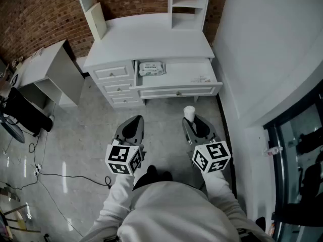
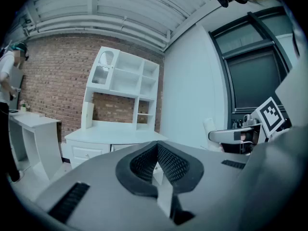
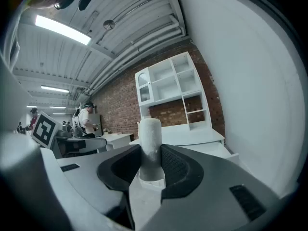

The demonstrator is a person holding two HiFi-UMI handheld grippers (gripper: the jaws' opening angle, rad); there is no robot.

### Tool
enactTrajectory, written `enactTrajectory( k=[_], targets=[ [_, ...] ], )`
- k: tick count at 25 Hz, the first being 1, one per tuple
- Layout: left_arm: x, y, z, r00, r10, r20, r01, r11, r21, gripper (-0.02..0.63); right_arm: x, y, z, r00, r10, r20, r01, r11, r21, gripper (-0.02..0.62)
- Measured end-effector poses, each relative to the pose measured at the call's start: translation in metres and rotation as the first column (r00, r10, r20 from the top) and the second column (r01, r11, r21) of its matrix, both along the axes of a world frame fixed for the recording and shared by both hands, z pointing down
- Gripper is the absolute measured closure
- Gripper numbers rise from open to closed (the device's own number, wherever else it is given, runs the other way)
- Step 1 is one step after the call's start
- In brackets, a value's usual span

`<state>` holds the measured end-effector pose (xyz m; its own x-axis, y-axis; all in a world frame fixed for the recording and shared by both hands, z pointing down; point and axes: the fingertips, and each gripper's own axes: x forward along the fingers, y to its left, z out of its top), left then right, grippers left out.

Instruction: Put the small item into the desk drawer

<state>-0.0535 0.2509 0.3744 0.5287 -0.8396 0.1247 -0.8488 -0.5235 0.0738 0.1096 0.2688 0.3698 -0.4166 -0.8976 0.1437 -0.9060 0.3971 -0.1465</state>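
Note:
A white desk (image 1: 151, 43) stands against the brick wall with its wide drawer (image 1: 176, 91) pulled open. A pack of wipes (image 1: 151, 68) lies in the drawer's left part. My right gripper (image 1: 194, 121) hovers over the floor in front of the drawer, shut on a small white cylinder (image 1: 189, 113) that stands upright between the jaws; in the right gripper view the cylinder (image 3: 150, 146) sticks up above the pads. My left gripper (image 1: 132, 127) hangs level with it to the left, jaws together with nothing between them, as the left gripper (image 2: 156, 170) view shows.
A stack of small drawers (image 1: 115, 84) fills the desk's left side. A white side table (image 1: 48, 69) and a dark chair (image 1: 22, 112) stand to the left, with cables (image 1: 55, 175) on the floor. A white wall (image 1: 262, 49) runs close on the right. A person (image 3: 88, 119) stands far off.

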Motion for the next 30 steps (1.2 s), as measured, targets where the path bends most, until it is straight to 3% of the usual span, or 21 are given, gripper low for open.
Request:
enactTrajectory(
  k=[15, 30],
  targets=[
    [0.009, -0.01, 0.004, 1.0, -0.019, -0.006, 0.018, 1.0, -0.021, 0.589, 0.017, -0.009, 0.004, 1.0, -0.007, 0.02, 0.008, 1.0, -0.03, 0.443],
    [0.011, -0.073, 0.014, 1.0, -0.018, -0.005, 0.018, 0.999, -0.044, 0.589, 0.022, -0.069, 0.008, 1.0, 0.008, 0.03, -0.007, 0.999, -0.042, 0.443]
  ],
)
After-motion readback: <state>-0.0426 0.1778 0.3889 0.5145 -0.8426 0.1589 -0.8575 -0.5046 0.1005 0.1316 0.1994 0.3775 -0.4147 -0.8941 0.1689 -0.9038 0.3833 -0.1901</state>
